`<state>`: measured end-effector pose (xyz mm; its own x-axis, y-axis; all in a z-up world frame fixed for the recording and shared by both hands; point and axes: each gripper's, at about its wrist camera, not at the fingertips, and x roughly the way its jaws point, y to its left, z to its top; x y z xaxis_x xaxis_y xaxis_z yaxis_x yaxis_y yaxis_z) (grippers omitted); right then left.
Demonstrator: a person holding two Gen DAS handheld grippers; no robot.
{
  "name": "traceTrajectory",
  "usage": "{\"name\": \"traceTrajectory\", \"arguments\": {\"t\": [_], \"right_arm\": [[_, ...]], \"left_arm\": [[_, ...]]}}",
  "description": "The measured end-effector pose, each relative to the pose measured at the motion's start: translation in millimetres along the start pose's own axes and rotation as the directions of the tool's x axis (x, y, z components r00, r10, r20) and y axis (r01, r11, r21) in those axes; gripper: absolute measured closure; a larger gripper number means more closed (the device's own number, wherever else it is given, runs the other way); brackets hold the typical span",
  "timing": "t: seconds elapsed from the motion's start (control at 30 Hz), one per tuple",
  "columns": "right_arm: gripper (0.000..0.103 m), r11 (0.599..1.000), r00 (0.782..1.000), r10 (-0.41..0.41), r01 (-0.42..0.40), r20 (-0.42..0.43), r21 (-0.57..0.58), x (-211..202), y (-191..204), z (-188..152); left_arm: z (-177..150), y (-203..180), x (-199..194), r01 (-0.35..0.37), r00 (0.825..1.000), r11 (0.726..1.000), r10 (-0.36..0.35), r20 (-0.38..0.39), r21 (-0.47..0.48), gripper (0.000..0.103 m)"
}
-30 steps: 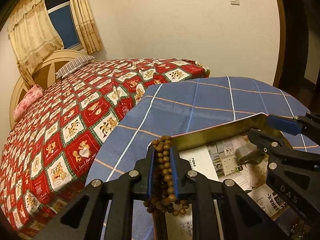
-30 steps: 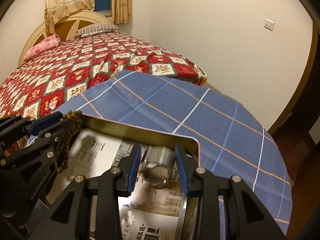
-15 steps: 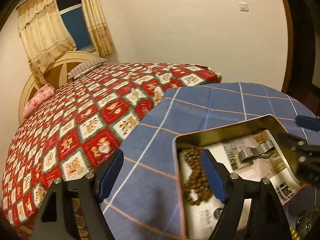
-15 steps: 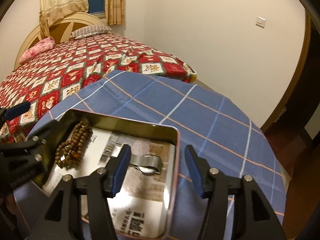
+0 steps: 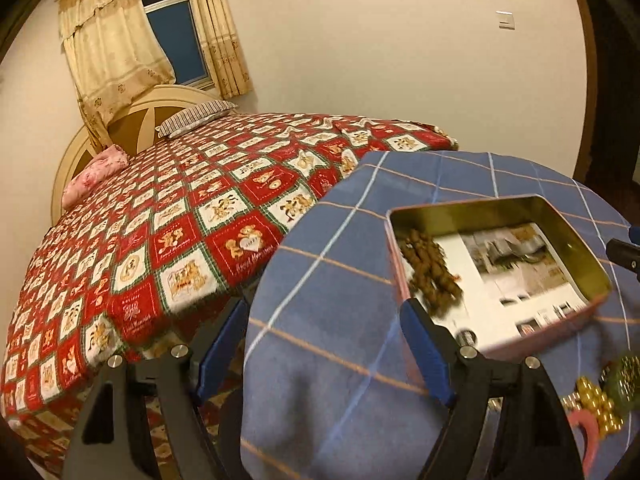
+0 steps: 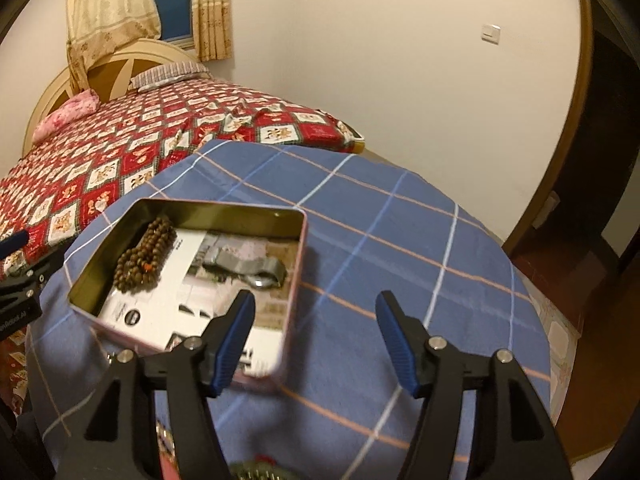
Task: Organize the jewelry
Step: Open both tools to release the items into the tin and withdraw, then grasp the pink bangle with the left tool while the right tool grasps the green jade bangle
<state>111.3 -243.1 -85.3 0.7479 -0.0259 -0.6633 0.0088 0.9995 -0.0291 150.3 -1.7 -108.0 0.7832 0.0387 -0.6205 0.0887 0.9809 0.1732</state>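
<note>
An open pink tin [image 5: 552, 330] [image 6: 296, 240] lined with printed paper sits on the blue plaid table. A brown wooden bead string [image 5: 430, 270] [image 6: 142, 254] lies in its left end. A silver metal piece [image 6: 250, 268] [image 5: 512, 250] lies at its right end. My left gripper [image 5: 324, 344] is open and empty, near the tin's left front corner. My right gripper [image 6: 314, 334] is open and empty, just right of the tin's front edge. Gold beads [image 5: 596, 404] and a green piece [image 5: 626, 376] lie on the cloth near the front.
The round table with blue plaid cloth [image 6: 400, 240] stands against a bed with a red patterned quilt [image 5: 160, 240]. A doorway with a wooden frame [image 6: 568, 140] is on the right. A pink curved item [image 5: 588, 432] lies by the gold beads.
Both grippers have opened, dropped the beads and the silver piece into the tin, and pulled back and up from it.
</note>
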Motion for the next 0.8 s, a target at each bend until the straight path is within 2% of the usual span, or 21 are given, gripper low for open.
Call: {"name": "traceTrajectory", "arguments": {"t": [0.47, 0.63, 0.8], "right_arm": [[0.035, 0.998, 0.999, -0.034, 0.034, 0.002, 0.055, -38.7, -9.9, -64.0], [0.035, 0.996, 0.999, -0.043, 0.042, 0.013, 0.074, -47.9, -10.2, -77.0], [0.030, 0.997, 0.998, -0.054, 0.053, 0.021, 0.063, -49.1, -5.4, -81.8]], "left_arm": [[-42.9, -49.1, -67.2, 0.123, 0.992, 0.990, -0.126, 0.031, 0.064, 0.024], [-52.7, -71.5, -77.7, 0.140, 0.989, 0.982, -0.145, 0.028, 0.127, 0.024], [-62.8, -87.4, -76.4, 0.155, 0.987, 0.972, -0.159, 0.005, 0.177, 0.024]]}}
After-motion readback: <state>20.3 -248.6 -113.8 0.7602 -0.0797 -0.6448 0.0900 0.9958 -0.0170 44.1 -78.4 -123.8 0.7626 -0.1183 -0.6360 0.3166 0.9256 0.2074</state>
